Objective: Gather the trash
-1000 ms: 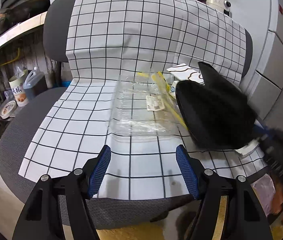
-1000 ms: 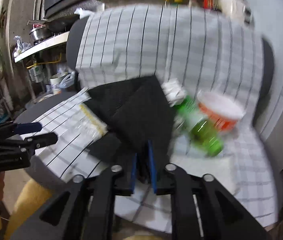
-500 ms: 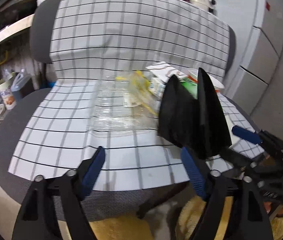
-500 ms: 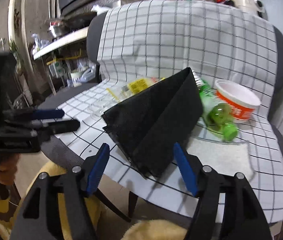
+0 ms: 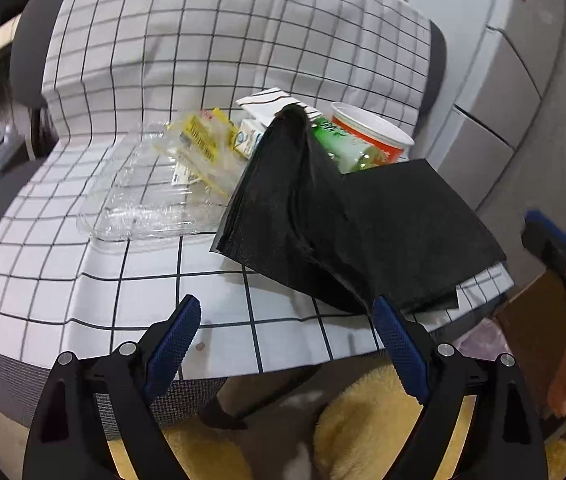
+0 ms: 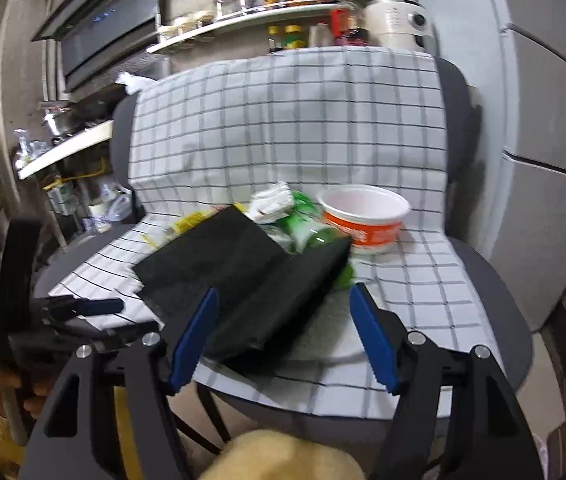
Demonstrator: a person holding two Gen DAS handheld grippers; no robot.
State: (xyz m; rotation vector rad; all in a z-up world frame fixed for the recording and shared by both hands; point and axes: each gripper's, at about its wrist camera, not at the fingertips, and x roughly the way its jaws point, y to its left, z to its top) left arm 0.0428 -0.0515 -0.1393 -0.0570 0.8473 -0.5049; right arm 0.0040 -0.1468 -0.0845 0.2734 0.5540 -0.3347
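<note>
A black bag (image 5: 347, 224) lies loose and rumpled on the checked cloth of a chair seat (image 5: 123, 288); it also shows in the right wrist view (image 6: 251, 280). Behind it lie a clear plastic tray (image 5: 143, 200), yellow wrappers (image 5: 203, 144), a small carton (image 5: 247, 142), a green bottle (image 6: 311, 232) and an orange-and-white cup (image 6: 365, 218). My left gripper (image 5: 287, 344) is open and empty at the seat's front edge. My right gripper (image 6: 283, 336) is open and empty, just in front of the bag.
The chair back (image 6: 283, 120) rises behind the trash. A grey cabinet (image 6: 547, 160) stands to the right. Kitchen shelves (image 6: 243, 20) and a counter (image 6: 63, 148) with pots are at the left and behind. A cardboard box (image 5: 539, 320) sits at the right.
My right gripper opened and let go of the black bag, then drew back. The bag has slumped onto the seat. My left gripper moved a little closer and to the right.
</note>
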